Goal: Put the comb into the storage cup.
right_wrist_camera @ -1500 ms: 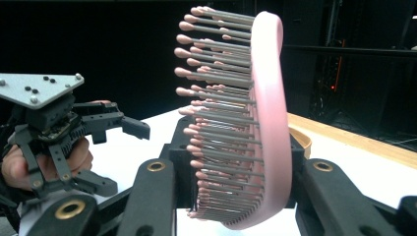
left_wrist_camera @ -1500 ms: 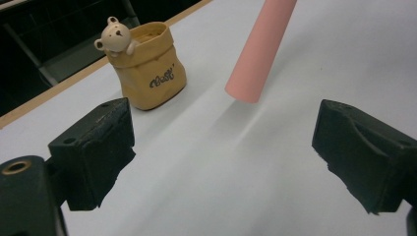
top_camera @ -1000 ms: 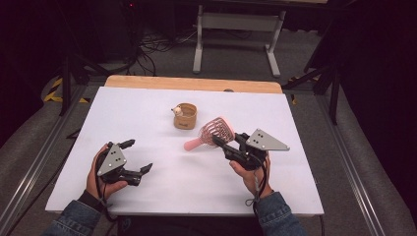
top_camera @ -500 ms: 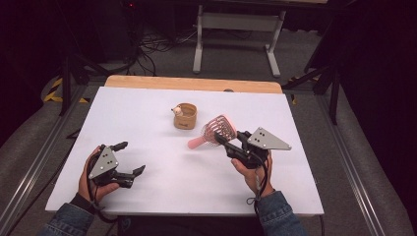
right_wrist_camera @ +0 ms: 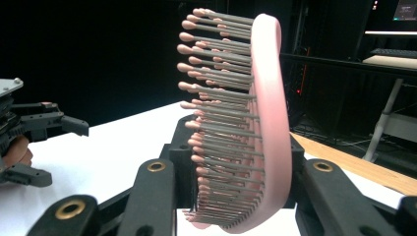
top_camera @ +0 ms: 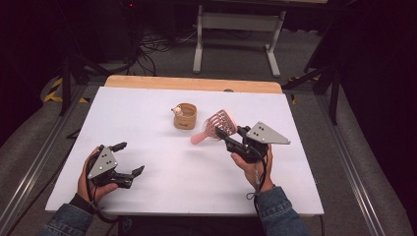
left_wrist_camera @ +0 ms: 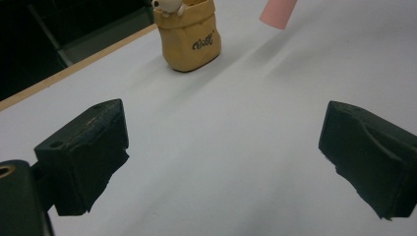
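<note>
A pink hairbrush (top_camera: 216, 127) is held clamped between the jaws of the right gripper (top_camera: 230, 136), which are closed on the head of the brush. In the right gripper view the hairbrush (right_wrist_camera: 246, 123) is seen standing on edge between the two black jaws, its grey, pink-tipped bristles turned to the left of that view and its smooth pink back to the right. In the high view the brush is carried just to the right of the small tan cup (top_camera: 185, 116), which is taken here as the landmark; the brush's handle end is pointed down and towards the cup, close to it but apart from it. The cup stands upright on the white table (top_camera: 147, 128), and a small pale figure is seen at its rim. The left gripper (top_camera: 129, 158) is held well to the near left of the cup, low over the table, with its jaws spread wide and nothing between them. In the left gripper view the cup (left_wrist_camera: 188, 34) is seen beyond the open jaws, with the pink handle end of the brush (left_wrist_camera: 278, 12) just beside it.
</note>
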`<state>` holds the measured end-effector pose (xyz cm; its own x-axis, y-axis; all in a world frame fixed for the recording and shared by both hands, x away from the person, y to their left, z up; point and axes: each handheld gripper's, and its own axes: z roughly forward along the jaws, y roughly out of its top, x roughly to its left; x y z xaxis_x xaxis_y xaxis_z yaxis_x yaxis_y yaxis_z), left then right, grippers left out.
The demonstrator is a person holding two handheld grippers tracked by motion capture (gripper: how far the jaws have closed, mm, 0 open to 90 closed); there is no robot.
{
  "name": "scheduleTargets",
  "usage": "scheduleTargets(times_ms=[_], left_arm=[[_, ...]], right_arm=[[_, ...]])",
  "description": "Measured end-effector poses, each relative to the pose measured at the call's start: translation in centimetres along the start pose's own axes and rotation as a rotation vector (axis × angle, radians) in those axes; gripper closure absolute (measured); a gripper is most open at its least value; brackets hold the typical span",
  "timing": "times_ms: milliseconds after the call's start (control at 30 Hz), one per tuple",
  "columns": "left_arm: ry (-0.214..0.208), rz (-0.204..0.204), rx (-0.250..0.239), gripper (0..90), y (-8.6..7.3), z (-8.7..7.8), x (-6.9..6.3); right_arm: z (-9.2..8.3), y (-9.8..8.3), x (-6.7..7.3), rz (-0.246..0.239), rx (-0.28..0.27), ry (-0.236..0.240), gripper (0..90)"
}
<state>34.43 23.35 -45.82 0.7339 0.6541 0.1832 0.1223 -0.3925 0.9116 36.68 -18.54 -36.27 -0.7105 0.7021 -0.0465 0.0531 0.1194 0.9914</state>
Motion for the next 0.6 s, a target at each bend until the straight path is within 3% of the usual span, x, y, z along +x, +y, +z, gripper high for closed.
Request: scheduleTargets(times_ms=[600], left_arm=[[0.015,-0.018,0.0,5.8,-0.1,-0.5,0.3]], right_arm=[[1.6,2.7,-0.8,-0.036,0.023,-0.008,63.7]])
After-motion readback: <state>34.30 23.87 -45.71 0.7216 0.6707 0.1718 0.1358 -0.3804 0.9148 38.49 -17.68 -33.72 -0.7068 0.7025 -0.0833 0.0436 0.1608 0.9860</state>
